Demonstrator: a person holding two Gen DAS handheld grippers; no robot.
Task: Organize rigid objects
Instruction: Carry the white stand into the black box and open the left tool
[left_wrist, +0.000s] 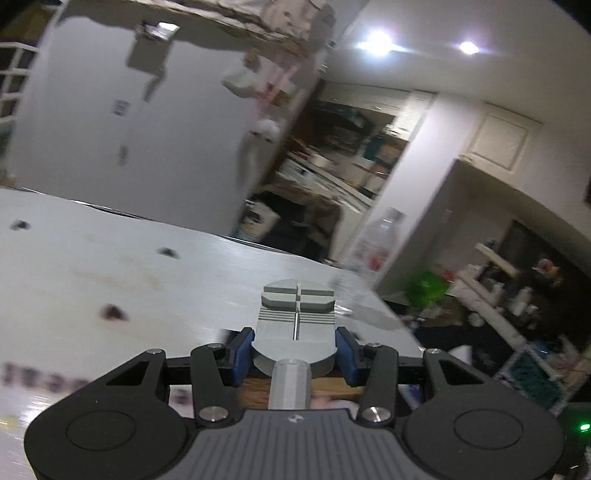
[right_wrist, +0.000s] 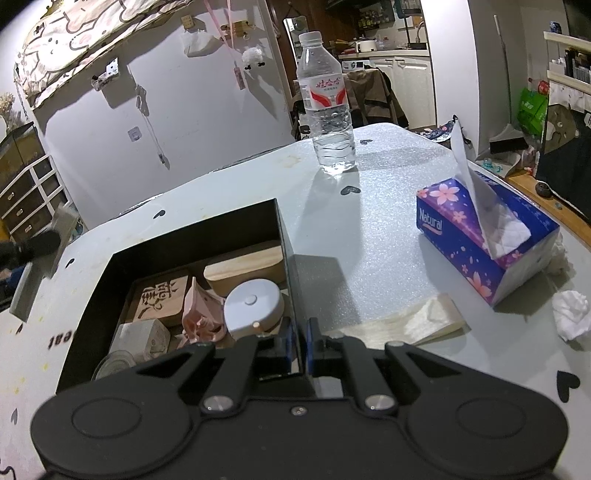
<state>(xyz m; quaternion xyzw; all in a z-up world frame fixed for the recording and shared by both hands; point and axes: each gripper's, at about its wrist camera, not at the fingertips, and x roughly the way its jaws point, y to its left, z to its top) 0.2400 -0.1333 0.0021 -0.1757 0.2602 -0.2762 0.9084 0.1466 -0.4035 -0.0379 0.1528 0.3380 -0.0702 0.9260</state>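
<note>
My left gripper (left_wrist: 294, 347) is shut on a grey watch-band tool (left_wrist: 297, 325) with a metal handle and holds it above the white table (left_wrist: 110, 273). The tool also shows blurred at the left edge of the right wrist view (right_wrist: 40, 258). My right gripper (right_wrist: 301, 339) is shut on the right wall of a black box (right_wrist: 290, 258). The box holds a round white tape measure (right_wrist: 253, 306), a pink clip (right_wrist: 201, 314), a carved wooden block (right_wrist: 160, 299), a wooden lid (right_wrist: 243, 266) and a white cube (right_wrist: 142, 338).
A water bottle (right_wrist: 328, 107) stands at the table's far side. A purple tissue box (right_wrist: 484, 236) sits at right, with a crumpled tissue (right_wrist: 570, 319) and a folded plastic bag (right_wrist: 406, 325) near it. A white wall (right_wrist: 166, 110) is behind the table.
</note>
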